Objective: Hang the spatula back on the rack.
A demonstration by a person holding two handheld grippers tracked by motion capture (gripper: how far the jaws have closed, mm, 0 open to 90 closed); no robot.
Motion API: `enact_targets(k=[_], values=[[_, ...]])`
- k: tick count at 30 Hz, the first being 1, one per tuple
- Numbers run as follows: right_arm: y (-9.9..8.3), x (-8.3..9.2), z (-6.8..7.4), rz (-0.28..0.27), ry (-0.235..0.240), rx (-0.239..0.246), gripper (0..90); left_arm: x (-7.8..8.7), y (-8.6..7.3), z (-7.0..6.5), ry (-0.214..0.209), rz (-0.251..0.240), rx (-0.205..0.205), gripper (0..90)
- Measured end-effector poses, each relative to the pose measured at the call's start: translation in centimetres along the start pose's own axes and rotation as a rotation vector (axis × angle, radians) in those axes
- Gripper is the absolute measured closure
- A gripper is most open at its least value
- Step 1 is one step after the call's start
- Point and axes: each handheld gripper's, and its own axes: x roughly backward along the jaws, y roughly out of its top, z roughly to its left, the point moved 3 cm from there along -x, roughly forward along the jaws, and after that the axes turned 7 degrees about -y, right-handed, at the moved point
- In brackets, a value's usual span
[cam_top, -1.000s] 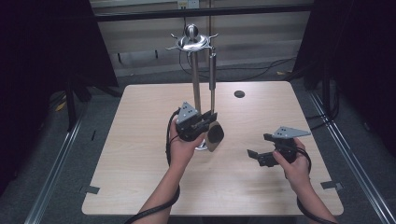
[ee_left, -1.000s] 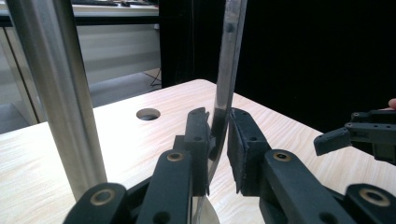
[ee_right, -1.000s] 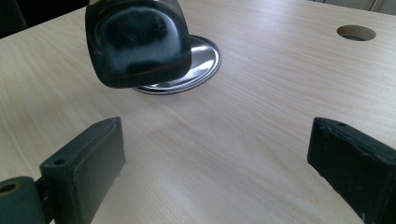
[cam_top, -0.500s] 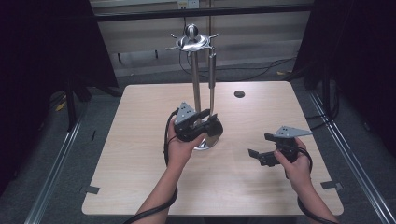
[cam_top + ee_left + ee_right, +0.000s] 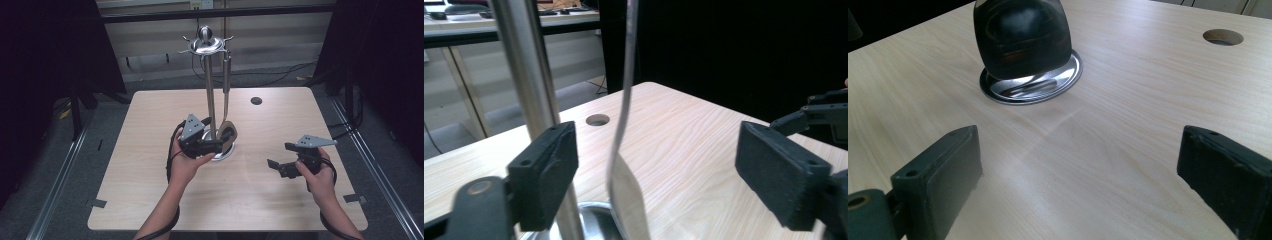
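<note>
One desk (image 5: 150,200) carries everything here — at its middle stands a steel rack (image 5: 209,90), a tall upright post on a round base, with a crown of hooks at the top. From one hook hangs a spoon (image 5: 226,100), long axis vertical, handle up and bowl down, the bowl just above the base and just beside the post.

Both claws are open and empty. My judgement is that the left claw (image 5: 222,142) is the one at work: it sits right at the spoon's bowl, while the right claw (image 5: 274,166) hovers well apart over bare desk, pointing toward the rack's base (image 5: 1030,82). In the left gripper view the spoon's thin neck (image 5: 621,115) runs top to bottom between the two spread jaws, nearer the left jaw, with the post (image 5: 526,75) rising just behind that jaw. So the grip likely turns on closing across the neck — without catching the post as well.
</note>
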Motion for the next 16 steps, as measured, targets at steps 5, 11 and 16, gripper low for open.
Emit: enact_targets(k=[5, 11, 16], values=[[-0.1, 0.0, 0.0, 0.008, -0.001, 0.002, 3.5, 0.9, -0.9, 0.3, -0.004, 0.009, 0.025, 9.8], [-0.1, 0.1, -0.1, 0.006, -0.004, 0.001, 3.6, 1.7, -1.6, 0.4, 0.009, 0.016, 0.012, 7.0], [-0.1, 0.1, -0.1, 0.006, -0.007, 0.003, 3.6, 1.7, -1.8, 0.4, -0.001, 0.011, 0.024, 6.8]])
